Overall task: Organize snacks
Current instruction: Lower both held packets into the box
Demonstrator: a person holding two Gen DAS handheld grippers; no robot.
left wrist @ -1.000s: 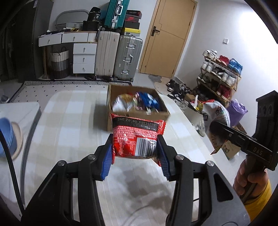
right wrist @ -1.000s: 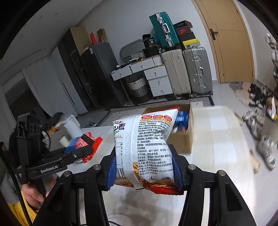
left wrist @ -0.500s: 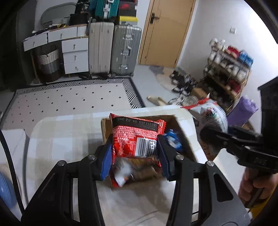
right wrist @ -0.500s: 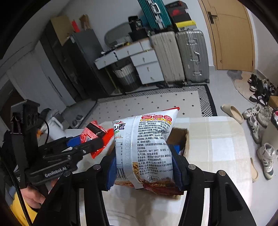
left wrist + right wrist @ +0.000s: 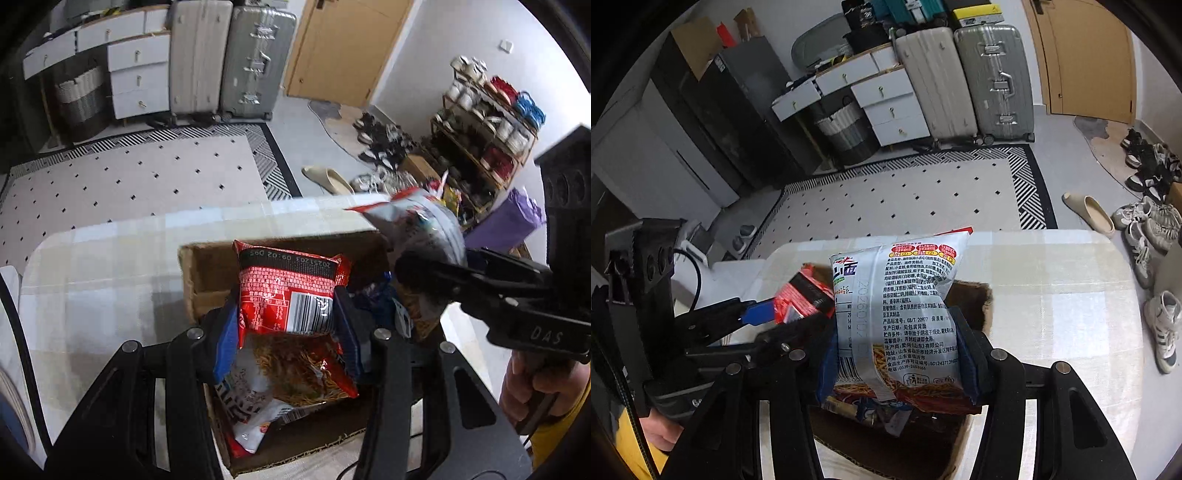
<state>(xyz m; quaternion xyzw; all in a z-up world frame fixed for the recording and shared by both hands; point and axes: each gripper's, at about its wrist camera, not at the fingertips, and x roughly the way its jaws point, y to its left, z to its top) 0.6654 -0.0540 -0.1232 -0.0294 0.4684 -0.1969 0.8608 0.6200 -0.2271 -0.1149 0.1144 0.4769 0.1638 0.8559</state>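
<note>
Two packets hang over the cardboard box [image 5: 207, 273], neither let go yet. In the left wrist view, the left gripper [image 5: 286, 332] pinches a red snack packet [image 5: 290, 291] between its blue pads, right at centre above the box mouth; the right gripper [image 5: 424, 273] sits toward 3 o'clock. In the right wrist view that gripper pinches a white noodle-snack bag [image 5: 905, 306], also at centre over the box. Several packets [image 5: 295, 373] already lie inside, so the sorting looks well under way. What remains, by my reading, is lowering and releasing these two; whether more snacks wait elsewhere I cannot tell.
</note>
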